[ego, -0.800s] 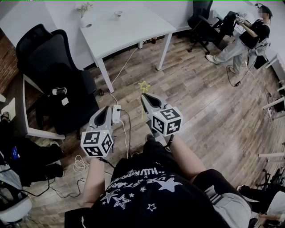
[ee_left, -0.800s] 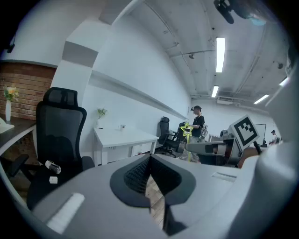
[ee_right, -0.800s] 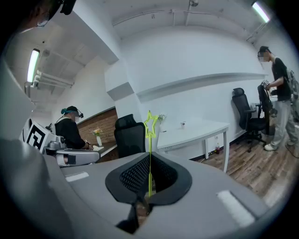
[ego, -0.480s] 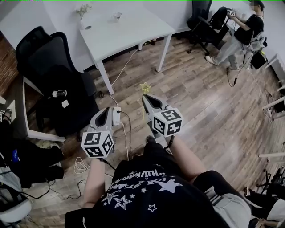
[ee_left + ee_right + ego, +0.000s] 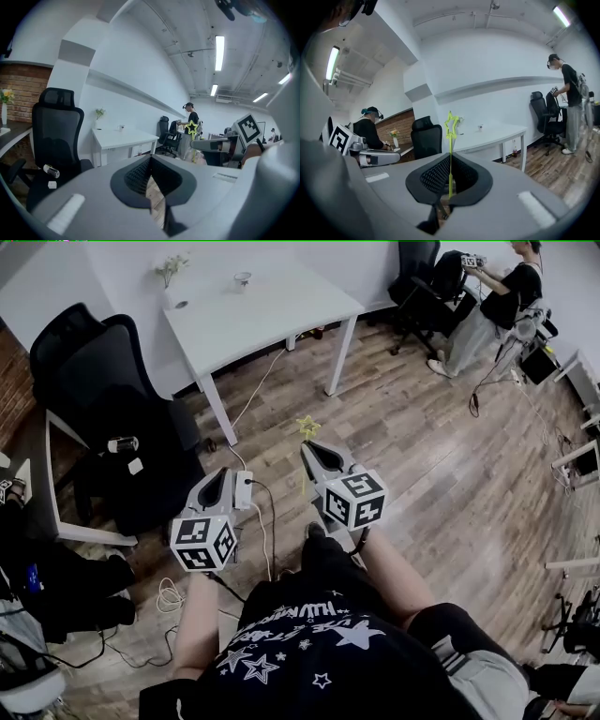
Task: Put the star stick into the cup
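Two grippers observed. Right gripper (image 5: 307,448) clamped on upright star stick (image 5: 451,126); left gripper (image 5: 151,159) closed, nothing held. Cup (image 5: 243,278) stands on table (image 5: 272,310).

My right gripper (image 5: 450,165): I see it clamped on the star stick (image 5: 450,143).
Stick: upright, star on top.
Behind it: white table (image 5: 499,135), black chair (image 5: 426,138).

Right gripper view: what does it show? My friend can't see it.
The right gripper holds a thin yellow-green star stick upright between its shut jaws. Behind it stand a white table and a black office chair.
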Available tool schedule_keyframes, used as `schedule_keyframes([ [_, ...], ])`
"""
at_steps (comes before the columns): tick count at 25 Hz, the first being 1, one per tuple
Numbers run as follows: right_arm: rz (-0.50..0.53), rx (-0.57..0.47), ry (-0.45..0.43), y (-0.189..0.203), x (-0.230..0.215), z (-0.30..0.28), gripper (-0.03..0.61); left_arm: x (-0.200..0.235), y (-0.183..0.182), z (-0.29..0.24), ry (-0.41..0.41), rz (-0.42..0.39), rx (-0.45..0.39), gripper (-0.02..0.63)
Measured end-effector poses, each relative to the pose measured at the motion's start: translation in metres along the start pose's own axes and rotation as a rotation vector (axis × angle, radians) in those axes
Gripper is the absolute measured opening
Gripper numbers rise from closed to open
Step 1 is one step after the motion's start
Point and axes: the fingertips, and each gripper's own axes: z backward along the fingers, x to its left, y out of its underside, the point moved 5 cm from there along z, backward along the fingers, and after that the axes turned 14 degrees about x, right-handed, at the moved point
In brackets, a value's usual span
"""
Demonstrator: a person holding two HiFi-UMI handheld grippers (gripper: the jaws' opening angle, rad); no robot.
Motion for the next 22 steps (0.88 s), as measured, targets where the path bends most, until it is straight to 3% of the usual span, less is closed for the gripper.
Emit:
schedule_keyframes([
  [9, -0.021, -0.029, -0.005, -0.029, -0.052, -0.035, 0.021, 0.015, -0.028, -0.056, -0.015, -0.004, 0.018, 0.003],
  [22, -0.005, 0.033, -0.148, -0.114, -0.151, -0.187, 0.021, 0.068, -0.104, -0.193, -0.112, 0.051, 0.048, 0.003],
])
